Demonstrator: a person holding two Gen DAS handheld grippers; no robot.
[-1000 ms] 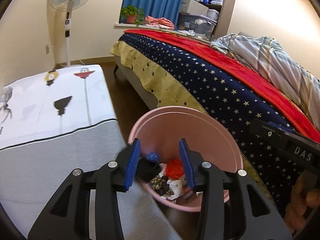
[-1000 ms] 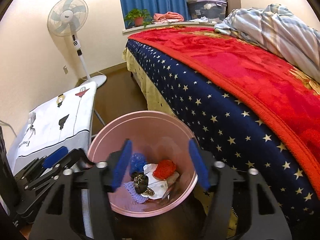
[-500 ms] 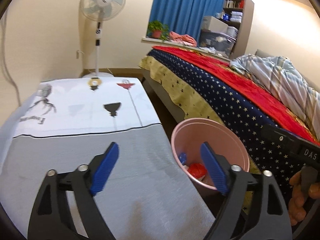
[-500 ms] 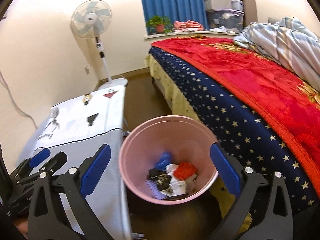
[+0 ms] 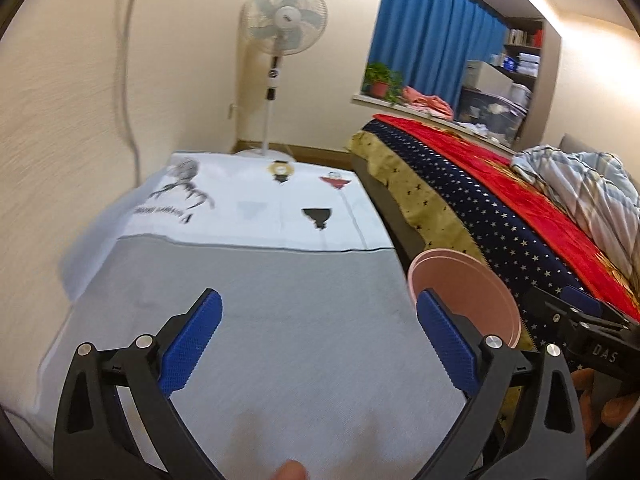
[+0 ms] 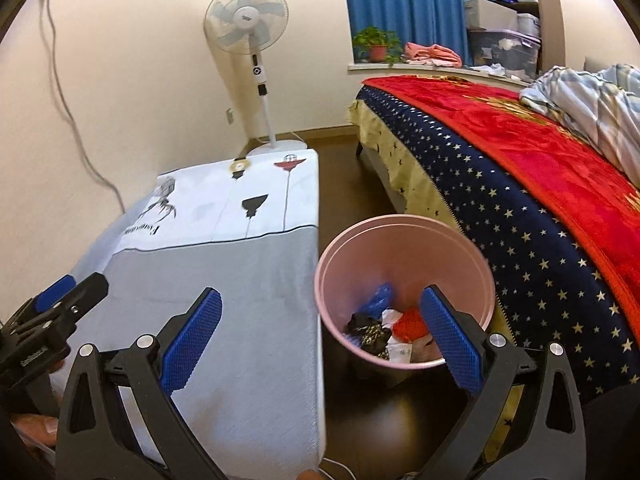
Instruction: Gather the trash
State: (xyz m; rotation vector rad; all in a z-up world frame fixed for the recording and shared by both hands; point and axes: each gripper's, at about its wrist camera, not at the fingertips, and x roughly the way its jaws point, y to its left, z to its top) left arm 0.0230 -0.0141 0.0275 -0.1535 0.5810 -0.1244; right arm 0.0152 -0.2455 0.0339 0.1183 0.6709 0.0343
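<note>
Two grippers up, both empty. Left gripper (image 5: 318, 334) has its jaws still spreading, almost fully apart, nothing between them, over the near grey end of the cloth-covered worktop (image 5: 280, 320). Right gripper (image 6: 320, 330) has its jaws fully apart, nothing between the pads; it straddles the worktop's right edge and the gap to the bed (image 6: 520, 208).

Pink bin (image 6: 404, 248) sits on the floor just right of the worktop, tight against the bed's starred blue cover. Trash (image 6: 384, 328) is already in the bin bottom: blue scrap, red piece, black patterned bit, white paper. From the left view only the bin's rim and inner wall show.

Farther along, the worktop cloth turns white with printed figures. Beyond it a white pedestal fan (image 6: 246, 20) stands against the wall. Far right: blue curtain (image 6: 416, 4), potted plant (image 6: 376, 46) on the sill.
</note>
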